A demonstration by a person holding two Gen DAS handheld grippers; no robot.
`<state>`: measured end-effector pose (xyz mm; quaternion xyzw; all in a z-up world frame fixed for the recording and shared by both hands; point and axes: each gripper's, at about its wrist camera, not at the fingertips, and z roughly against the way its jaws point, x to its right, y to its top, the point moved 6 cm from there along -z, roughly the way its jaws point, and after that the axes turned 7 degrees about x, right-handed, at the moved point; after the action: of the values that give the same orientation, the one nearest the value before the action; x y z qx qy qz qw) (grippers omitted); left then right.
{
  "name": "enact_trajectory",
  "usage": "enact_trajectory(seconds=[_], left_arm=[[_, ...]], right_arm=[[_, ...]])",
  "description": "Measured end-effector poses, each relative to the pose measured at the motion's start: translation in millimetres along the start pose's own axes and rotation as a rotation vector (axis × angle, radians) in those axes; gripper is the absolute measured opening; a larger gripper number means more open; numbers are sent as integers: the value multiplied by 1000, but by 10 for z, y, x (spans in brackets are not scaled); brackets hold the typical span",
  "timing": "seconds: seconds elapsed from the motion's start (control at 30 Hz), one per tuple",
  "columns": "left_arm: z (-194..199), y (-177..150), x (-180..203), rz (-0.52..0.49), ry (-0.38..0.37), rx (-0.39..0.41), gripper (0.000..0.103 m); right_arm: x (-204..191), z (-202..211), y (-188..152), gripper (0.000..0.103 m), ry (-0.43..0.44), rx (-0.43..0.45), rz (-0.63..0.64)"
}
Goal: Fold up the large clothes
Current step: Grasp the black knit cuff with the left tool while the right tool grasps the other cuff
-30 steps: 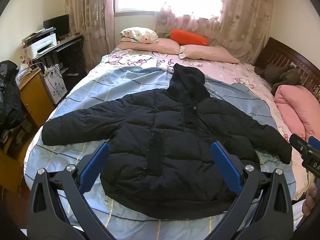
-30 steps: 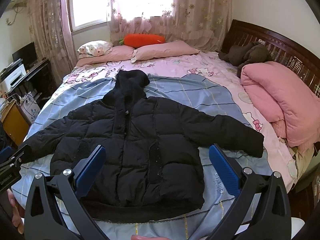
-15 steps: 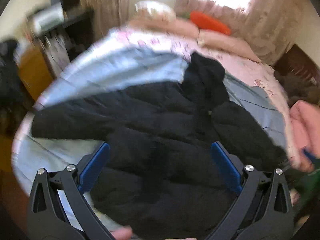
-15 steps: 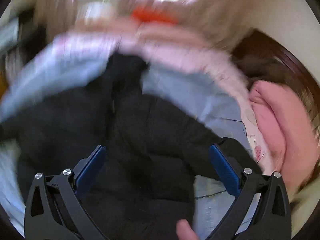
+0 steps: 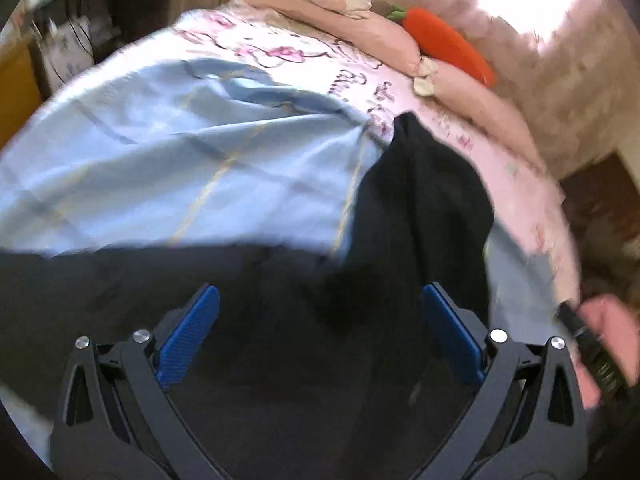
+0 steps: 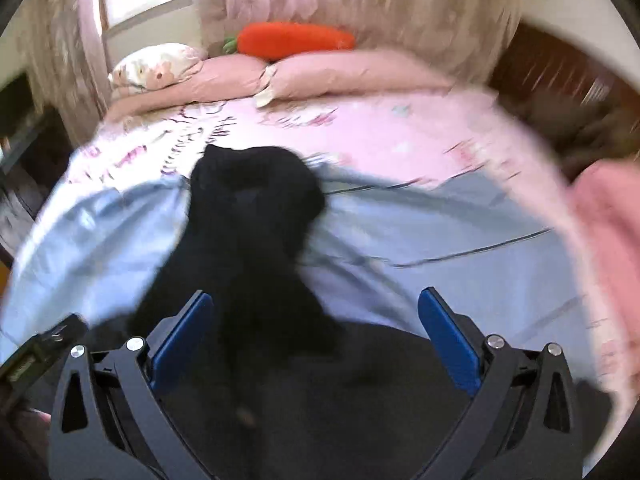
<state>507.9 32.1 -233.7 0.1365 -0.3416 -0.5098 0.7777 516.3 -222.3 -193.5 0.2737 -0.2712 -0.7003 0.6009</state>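
Padding makes the black hooded jacket [image 5: 248, 320] bulky, and that is the main risk: either tool could bite only a thin outer layer of shell, or too thick a wad, so a fold may spring back or drag the whole garment across the bed. The jacket lies flat across the blue sheet [image 5: 152, 152] toward the foot edge of the bed [image 6: 400, 140], with its hood [image 6: 252, 200] pointing at the pillows [image 6: 340, 76] along the head edge. The left tool [image 5: 320, 332] has its blue pads spread wide over the jacket's body with nothing between them; the right tool [image 6: 316, 332] is likewise spread apart and empty above the cloth near the hood's base. Both views are blurred, so the sleeve ends cannot be placed. A second hazard, as I judge it, is catching the loose sheet together with the jacket. Open room lies on the pink bedding between the hood and the pillows, and on the blue sheet at both sides of the hood; a pink quilt [image 6: 608, 240] crowds the right edge.
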Motion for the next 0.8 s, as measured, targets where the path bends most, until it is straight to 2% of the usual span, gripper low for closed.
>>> enact_trajectory(seconds=[0.07,0.13,0.2,0.27,0.3,0.33,0.37,0.43,0.47,0.53,0.57,0.6,0.63,0.8], left_arm=[[-453,189,157,4,-92,-9,101],[-849,310,295,-40,-108,-12,101],[-1274,360,428,-102,-96,-13,101],[-1571,317,460,-126,-48,-22,101],[-1775,283,475,-136,-27,-47,100],[-1894,286,505,-143,-31,-61,96],[-1983,285,557,-159,-37,-55,87],[-2081,288,623,-196,-8,-4,84],[-2112,268,661,-220,7,14,80],[-2121,237,743,-271,-3,33,55],[-2116,231,797,-300,-3,51,48],[-2095,231,813,-307,-7,62,37],[-2091,232,815,-308,-14,68,34],[-2024,302,701,-223,-94,93,17]], right_arm=[[-111,-412,87,102,40,-14,2],[-274,-847,170,102,83,7,70],[-372,-1193,184,102,32,44,179],[-348,-1340,133,102,-34,110,196],[-318,-1453,87,102,-31,123,164],[-242,-1565,92,102,-16,113,130],[-207,-1646,62,100,1,103,103],[-146,-1835,-8,93,45,60,71],[-132,-1890,-24,85,78,41,46],[-94,-1927,-19,62,158,31,-11],[-94,-1908,-8,59,176,40,-19],[-105,-1884,0,54,184,53,-16],[-140,-1864,-7,49,189,59,-8],[-181,-1791,-15,39,219,89,-21]])
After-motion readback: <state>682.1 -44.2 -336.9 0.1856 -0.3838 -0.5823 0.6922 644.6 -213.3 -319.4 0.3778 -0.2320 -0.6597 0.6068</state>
